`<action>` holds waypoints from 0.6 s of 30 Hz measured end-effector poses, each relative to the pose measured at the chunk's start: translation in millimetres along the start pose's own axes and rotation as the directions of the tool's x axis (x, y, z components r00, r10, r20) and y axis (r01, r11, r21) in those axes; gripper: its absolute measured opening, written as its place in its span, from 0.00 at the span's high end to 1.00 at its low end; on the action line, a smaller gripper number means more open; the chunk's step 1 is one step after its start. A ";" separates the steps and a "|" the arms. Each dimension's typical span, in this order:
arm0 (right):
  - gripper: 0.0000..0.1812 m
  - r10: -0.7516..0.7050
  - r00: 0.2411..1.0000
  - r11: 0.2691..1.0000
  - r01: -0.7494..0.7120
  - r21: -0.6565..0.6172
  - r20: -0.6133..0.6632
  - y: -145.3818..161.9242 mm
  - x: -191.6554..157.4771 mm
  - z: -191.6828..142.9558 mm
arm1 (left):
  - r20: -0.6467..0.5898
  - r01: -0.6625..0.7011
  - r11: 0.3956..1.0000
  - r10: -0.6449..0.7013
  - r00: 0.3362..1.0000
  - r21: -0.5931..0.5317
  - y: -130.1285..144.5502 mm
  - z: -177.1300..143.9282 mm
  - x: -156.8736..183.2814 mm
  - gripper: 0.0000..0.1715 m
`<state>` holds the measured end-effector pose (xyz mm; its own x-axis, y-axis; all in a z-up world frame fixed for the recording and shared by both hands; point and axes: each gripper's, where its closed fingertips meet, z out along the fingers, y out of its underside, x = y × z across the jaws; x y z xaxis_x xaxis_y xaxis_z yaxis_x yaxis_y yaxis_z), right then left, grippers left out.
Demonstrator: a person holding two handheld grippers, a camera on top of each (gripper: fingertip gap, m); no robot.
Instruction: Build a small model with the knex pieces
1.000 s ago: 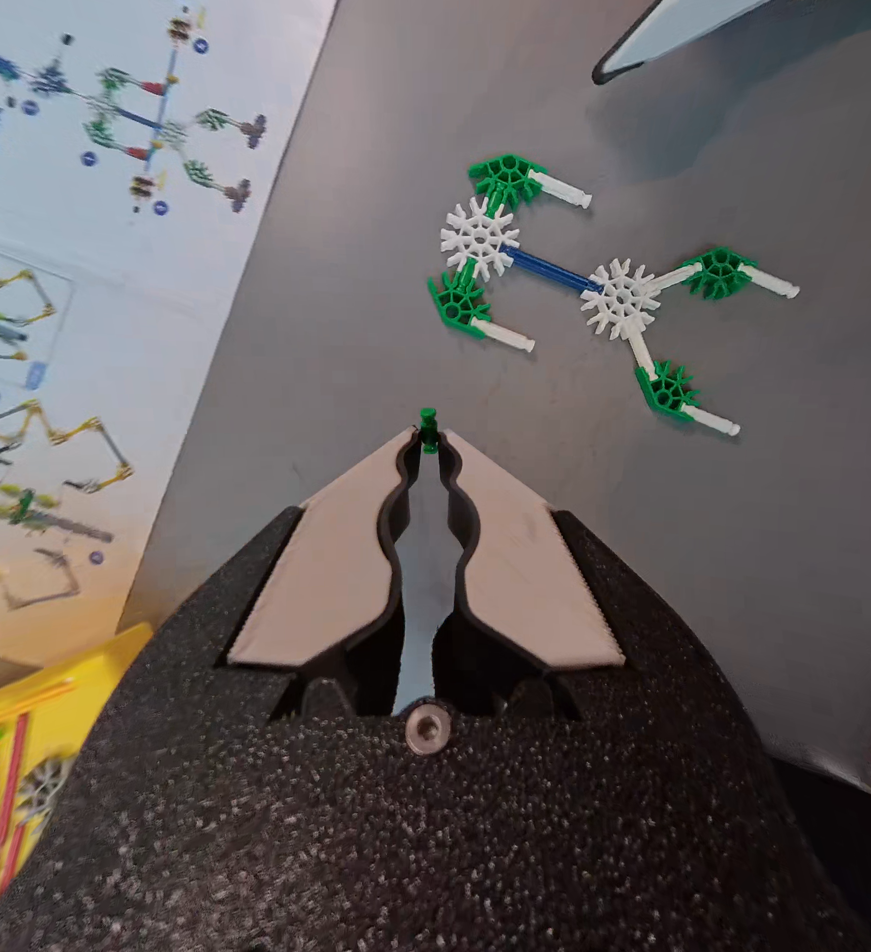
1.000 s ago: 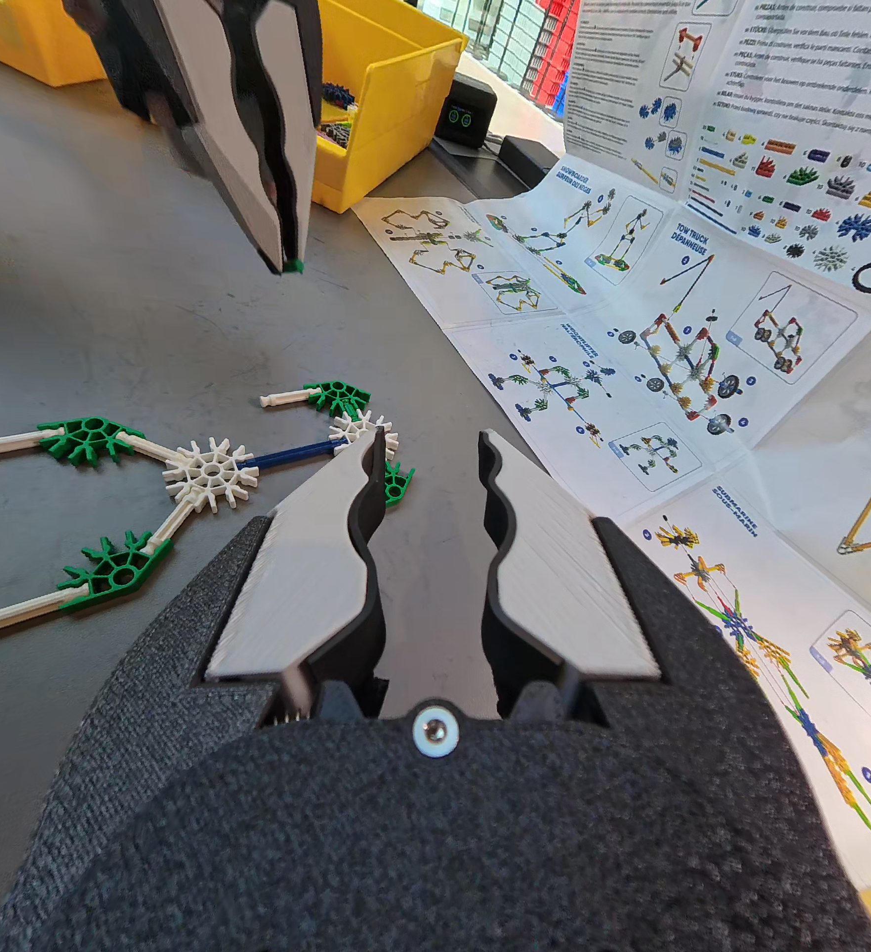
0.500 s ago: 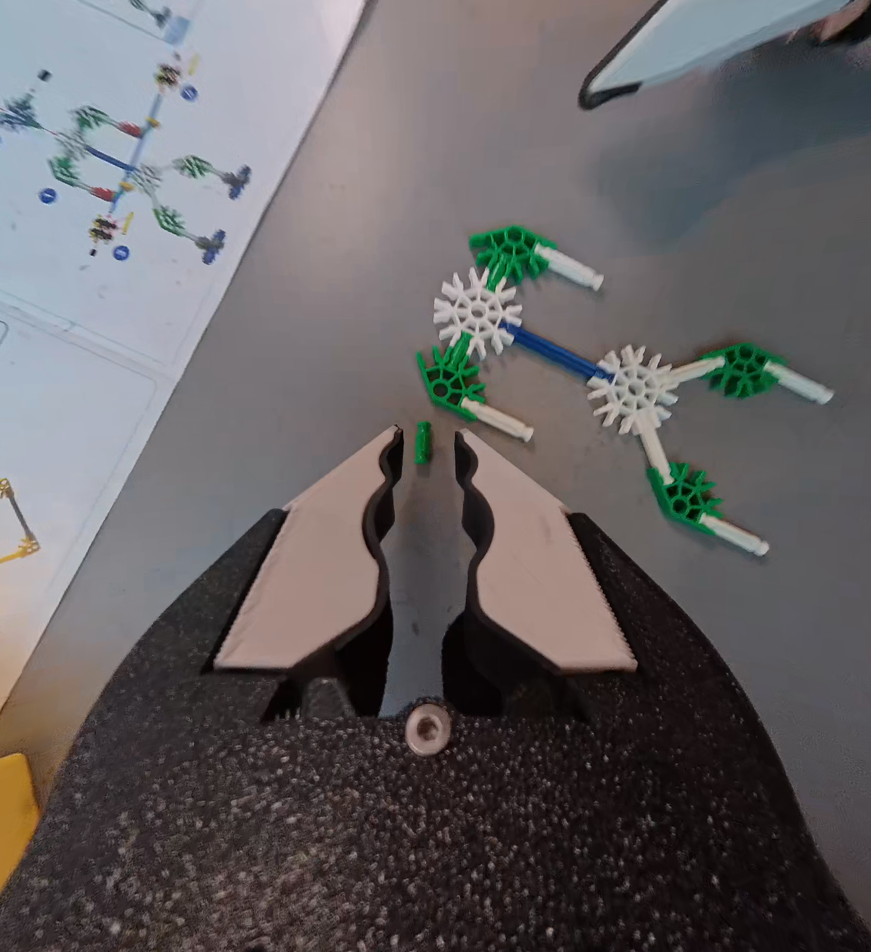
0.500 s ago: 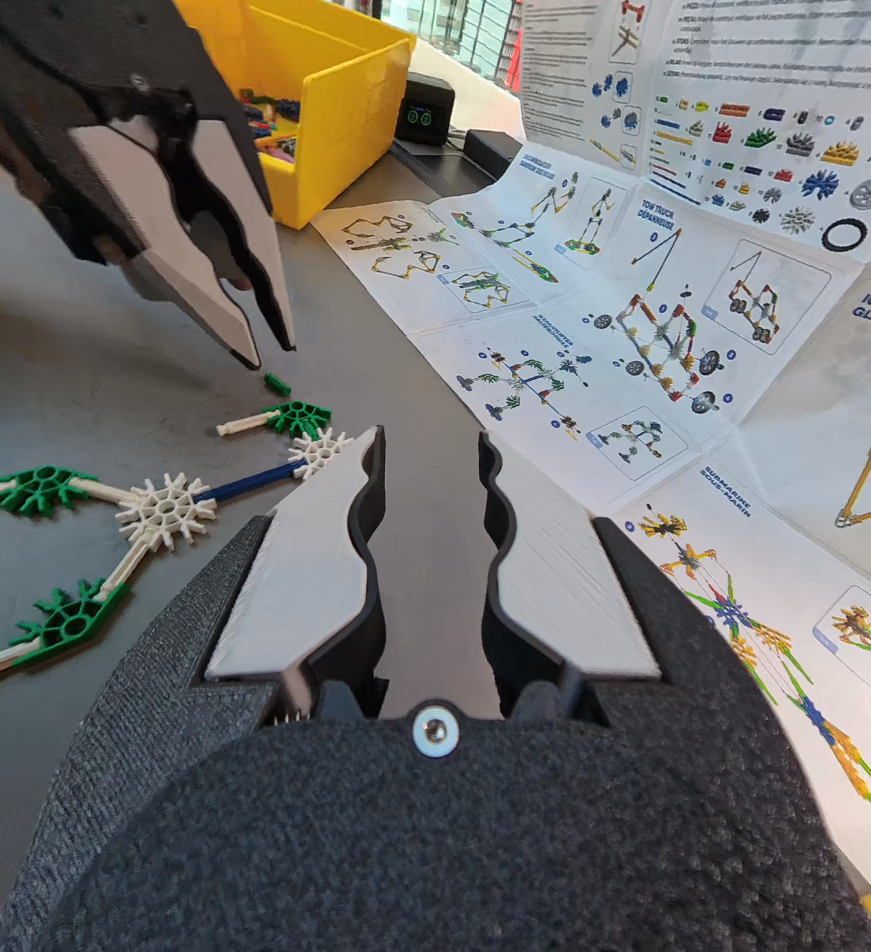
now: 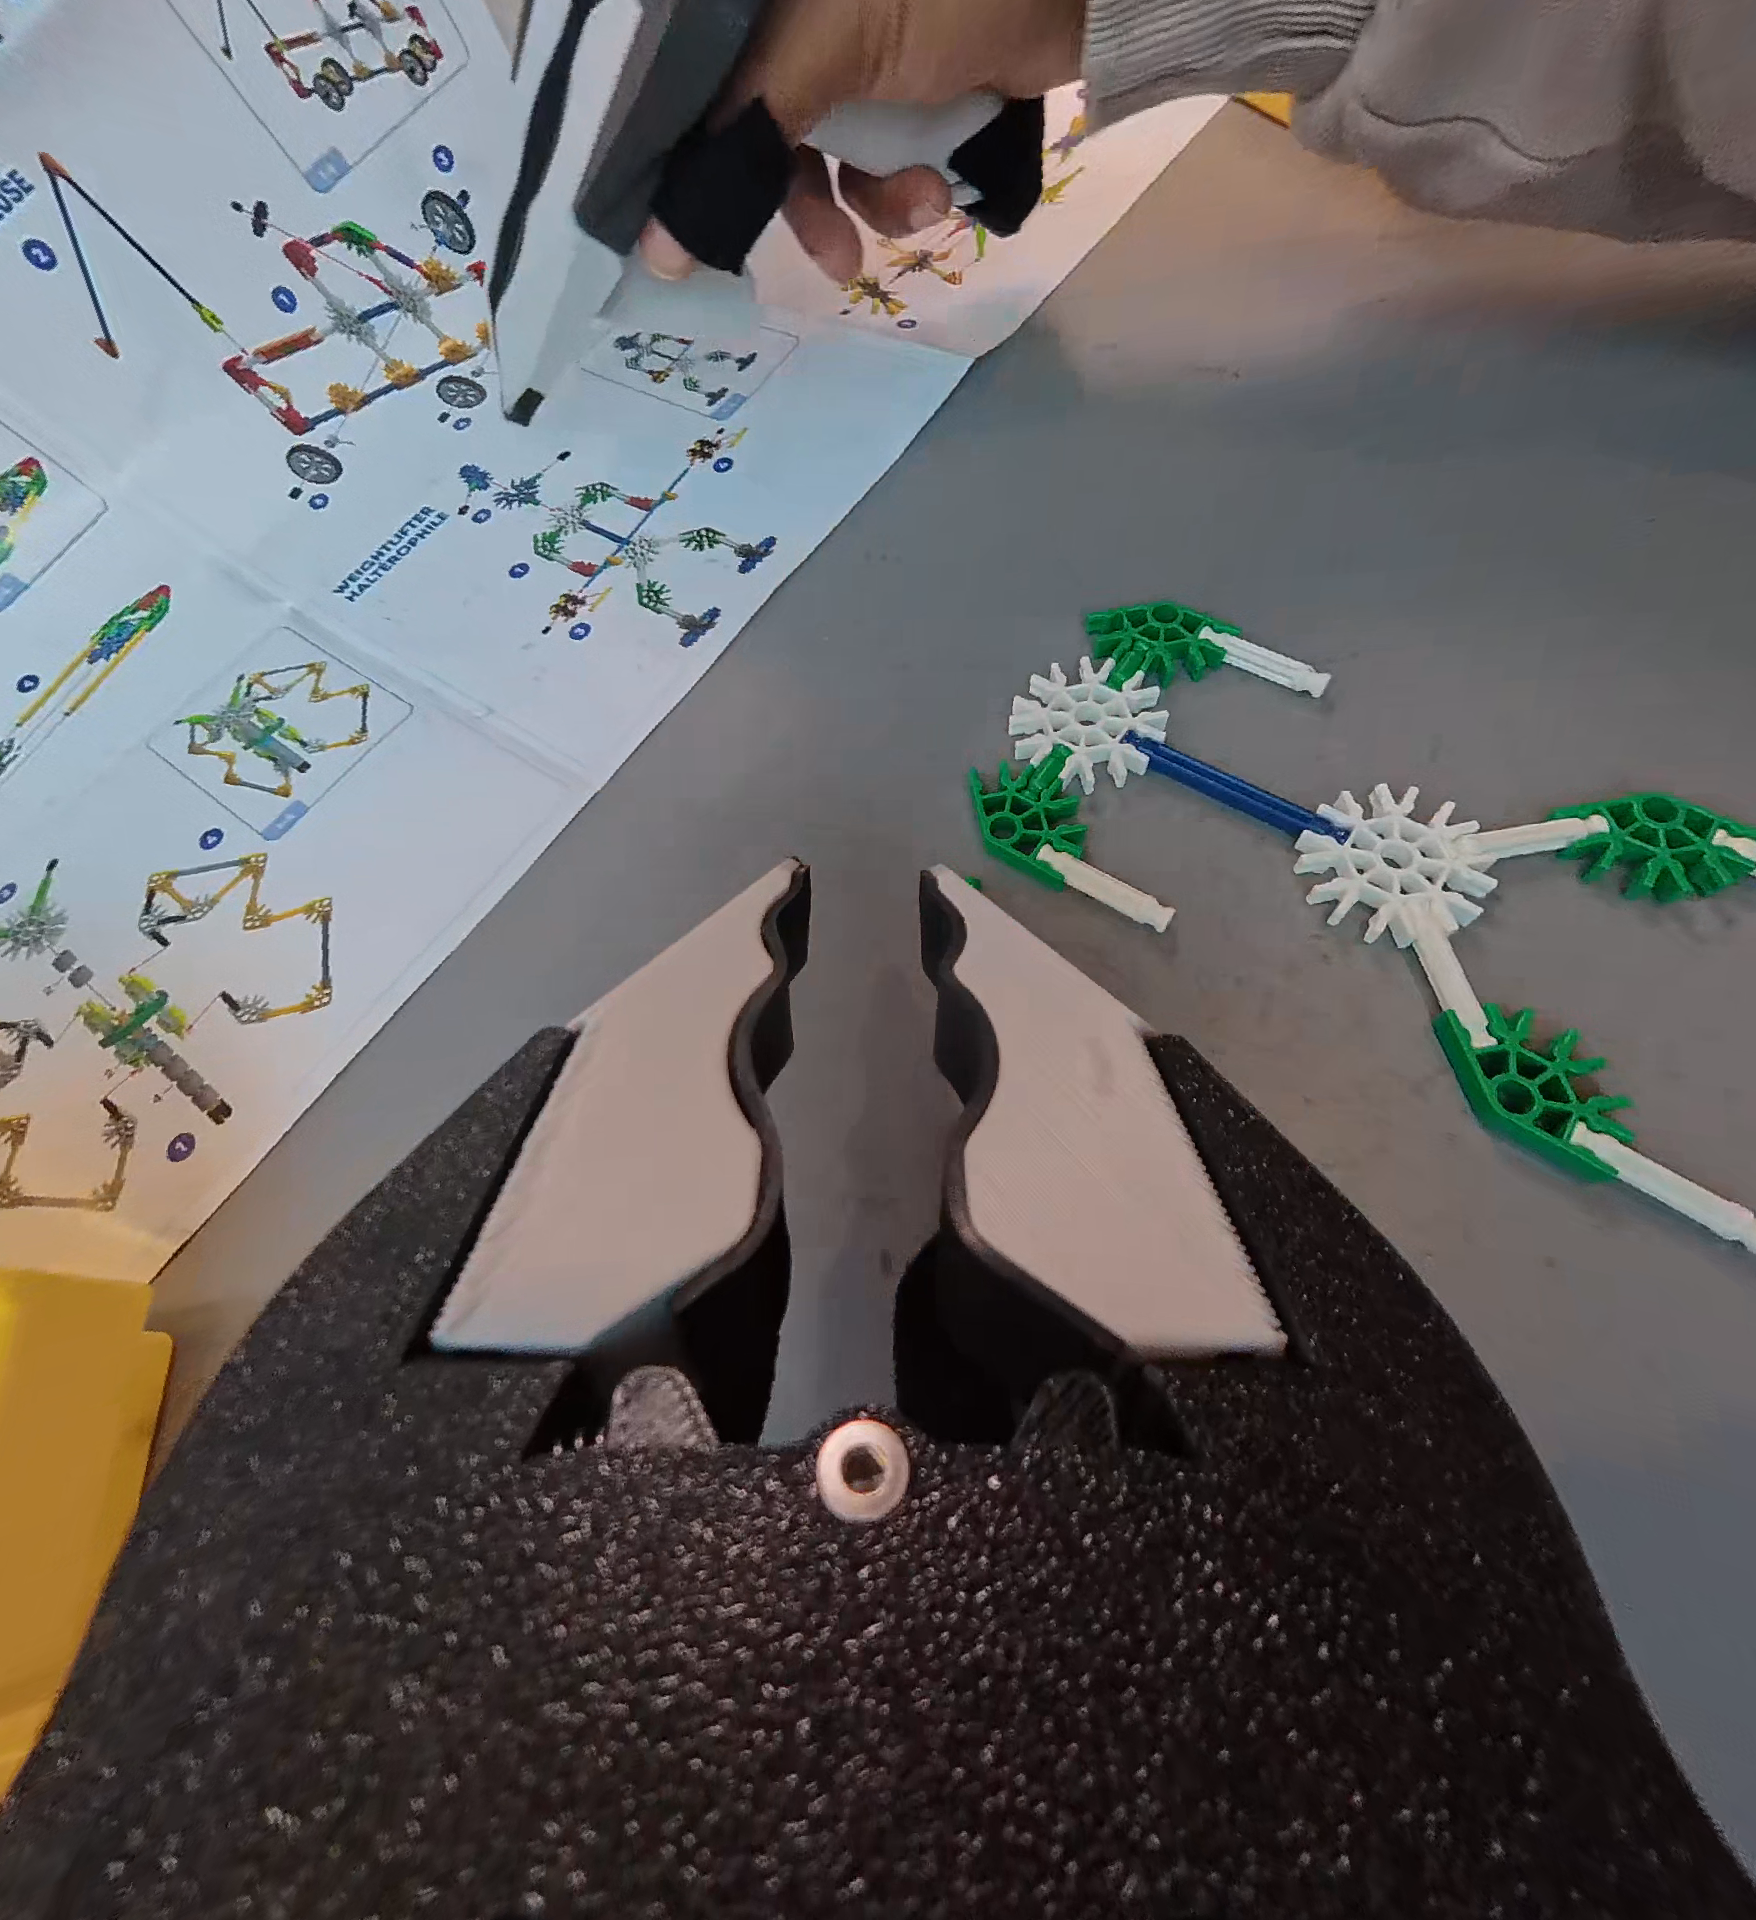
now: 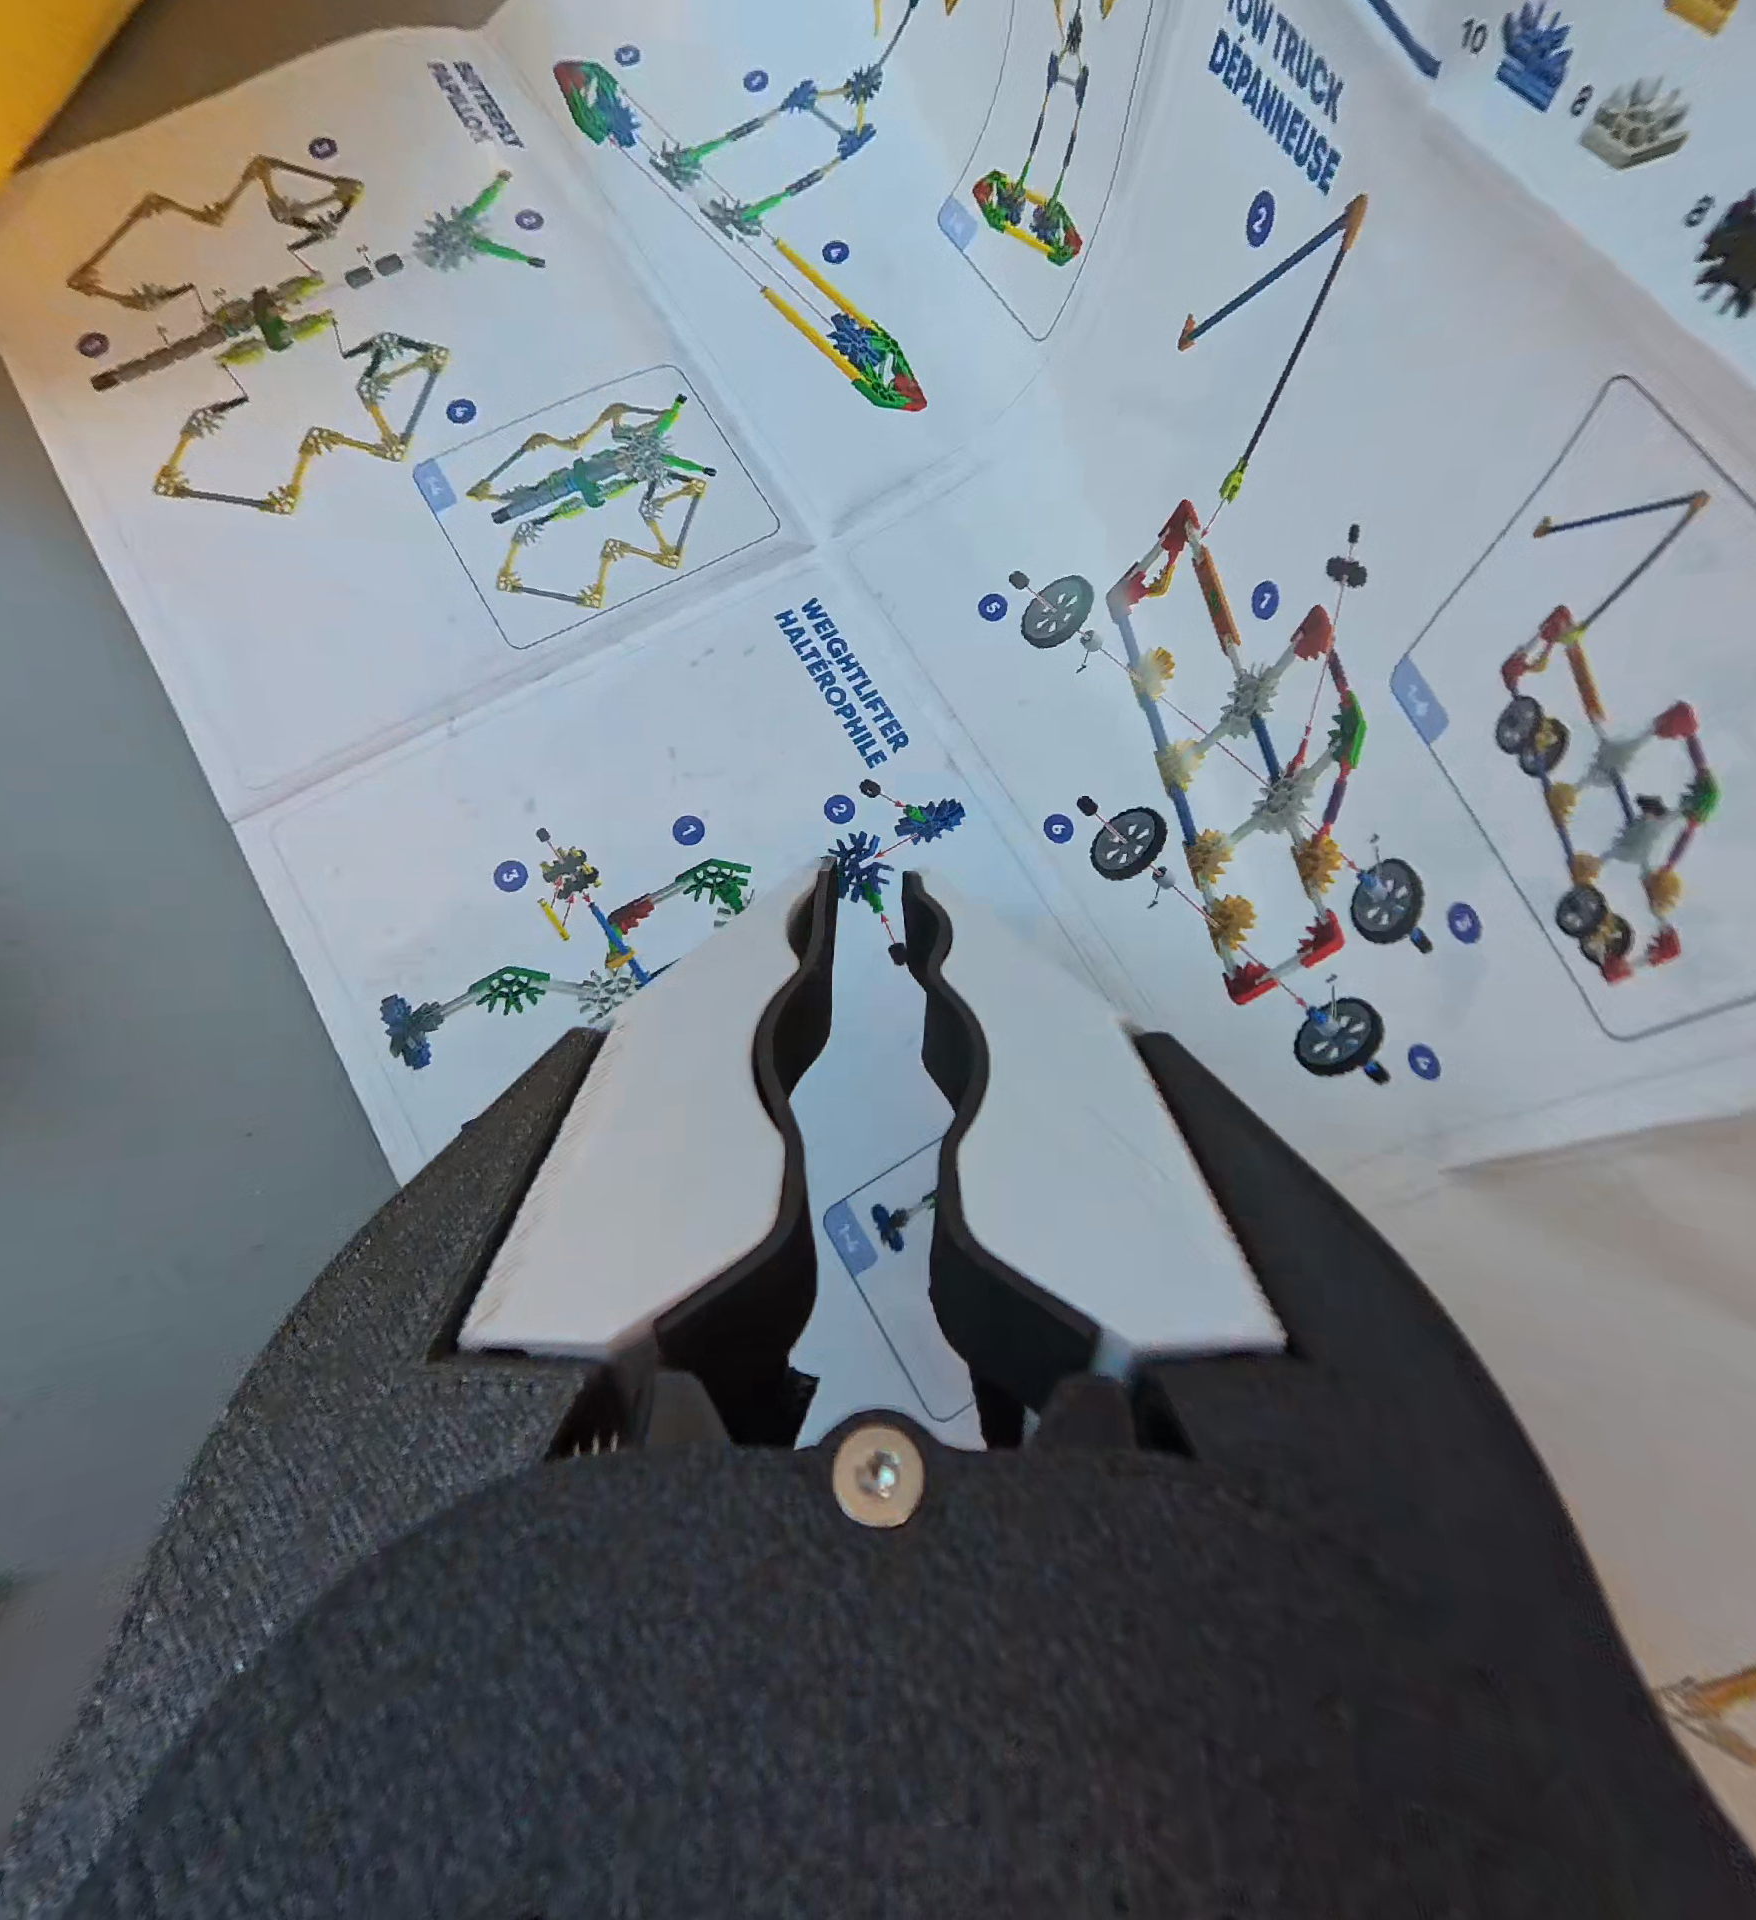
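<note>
Here the rod-and-connector assembly (image 5: 1373, 862) lies flat on the grey table (image 5: 1373, 468), just right of the left gripper (image 5: 863, 883), whose jaws stand apart and empty. Only the right wrist view shows the right gripper (image 6: 869, 883), narrowly parted, holding nothing, over the instruction sheet (image 6: 645, 665). A yellow bin (image 5: 12, 1434) sits at the left gripper's left.

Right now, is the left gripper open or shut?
Open: the left gripper shows bare grey table between its parted fingers, gripping nothing.
</note>
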<state>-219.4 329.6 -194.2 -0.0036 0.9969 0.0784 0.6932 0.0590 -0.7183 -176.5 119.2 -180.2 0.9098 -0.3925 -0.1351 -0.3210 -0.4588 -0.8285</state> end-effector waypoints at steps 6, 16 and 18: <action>0.78 -0.084 0.988 0.983 0.104 -0.151 0.133 7.9 -1.8 20.8 | -0.024 -0.033 0.999 0.033 0.999 -0.016 4.3 3.2 5.3 0.88; 0.85 -0.083 0.968 0.985 0.116 -0.130 0.238 2.7 8.1 29.5 | -0.034 -0.039 0.999 0.039 0.999 -0.027 8.7 4.9 8.3 0.89; 0.85 -0.096 0.966 0.983 0.129 -0.129 0.239 3.4 8.5 29.4 | -0.039 -0.033 0.999 0.032 0.999 -0.031 10.1 5.5 8.3 0.89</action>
<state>-238.3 339.8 -216.3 -0.2417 0.9701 -0.0206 0.7740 0.1800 -0.6070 -170.7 115.7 -192.7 0.8881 -0.4375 -0.1407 -0.3591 -0.4696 -0.8065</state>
